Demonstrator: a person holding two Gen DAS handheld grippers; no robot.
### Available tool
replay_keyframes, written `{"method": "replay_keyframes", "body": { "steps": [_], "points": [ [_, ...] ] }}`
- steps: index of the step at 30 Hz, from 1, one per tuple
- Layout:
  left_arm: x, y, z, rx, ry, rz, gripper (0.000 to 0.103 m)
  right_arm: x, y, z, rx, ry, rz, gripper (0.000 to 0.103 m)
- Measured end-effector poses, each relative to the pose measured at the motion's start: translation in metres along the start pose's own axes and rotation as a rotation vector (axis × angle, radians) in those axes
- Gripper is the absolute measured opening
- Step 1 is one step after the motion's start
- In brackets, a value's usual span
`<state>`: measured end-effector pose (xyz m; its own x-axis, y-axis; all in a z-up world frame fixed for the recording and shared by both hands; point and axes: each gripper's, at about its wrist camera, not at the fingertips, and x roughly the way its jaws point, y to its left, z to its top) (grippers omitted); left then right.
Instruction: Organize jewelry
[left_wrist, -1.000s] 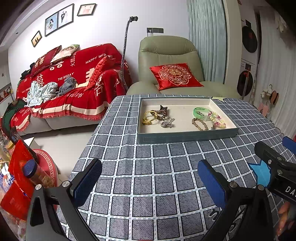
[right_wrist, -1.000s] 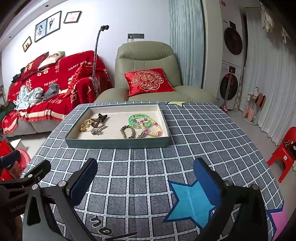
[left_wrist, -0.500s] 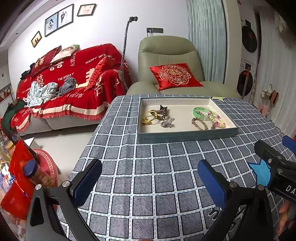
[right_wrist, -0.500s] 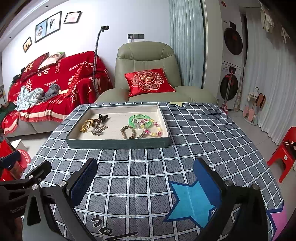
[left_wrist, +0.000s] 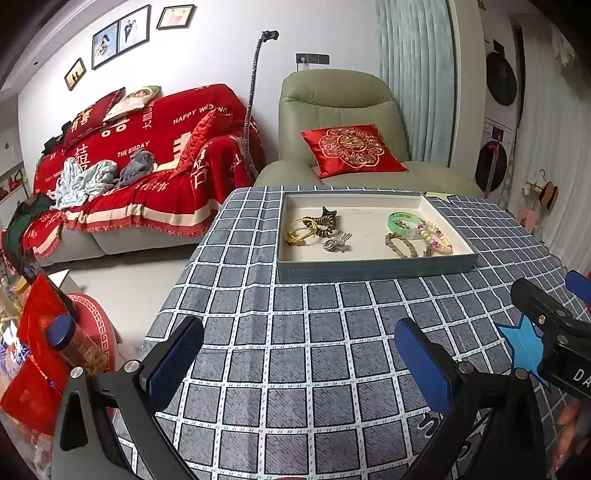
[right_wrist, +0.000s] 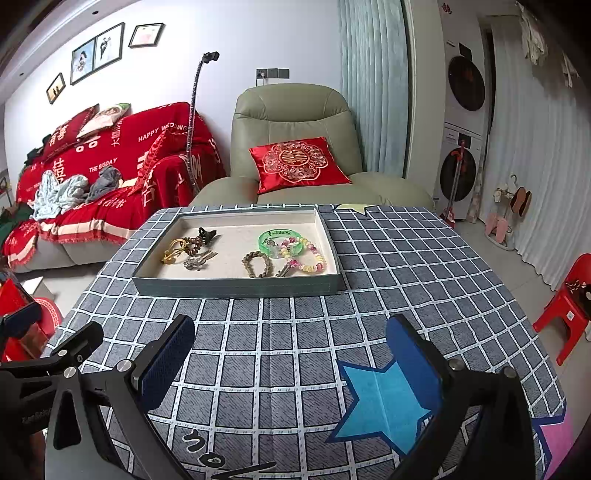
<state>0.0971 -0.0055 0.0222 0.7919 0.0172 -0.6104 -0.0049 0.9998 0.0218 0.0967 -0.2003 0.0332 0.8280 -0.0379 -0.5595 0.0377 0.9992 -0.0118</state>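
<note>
tabletop (right_wrist: 295, 332): checked cloth, fills the lower half of both views; no jewelry on the bare cloth.
tray (right_wrist: 236, 286): grey, shallow, upper centre of frame; all the jewelry lies inside it.
left cluster (right_wrist: 188, 249): yellow ring, brown coil tie, dark claw clip, silver piece, all touching or overlapping.
right cluster (right_wrist: 286, 251): green bangle, pastel bead bracelet, brown braided bracelet, overlapping.
left tool (left_wrist: 295, 363): lower frame, fingers spread, nothing between them, above the cloth well short of the tray.
right tool (right_wrist: 290, 360): same, spread and empty.
stage: fits sorted-into-two-groups or not yet sorted; can't tell.
if picking: pinch one rim only, lift straight up, since overlaps will drag neighbours.
</note>
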Motion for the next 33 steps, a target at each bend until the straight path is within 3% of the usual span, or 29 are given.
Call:
{"method": "replay_keyframes", "body": {
  "steps": [33],
  "points": [
    [0.0025, 0.0044, -0.0019, -0.011, 0.011, -0.003, 0.103, -0.0034, 0.0054, 0.0028, -0.002, -0.005, 0.001, 0.103]
  ]
}}
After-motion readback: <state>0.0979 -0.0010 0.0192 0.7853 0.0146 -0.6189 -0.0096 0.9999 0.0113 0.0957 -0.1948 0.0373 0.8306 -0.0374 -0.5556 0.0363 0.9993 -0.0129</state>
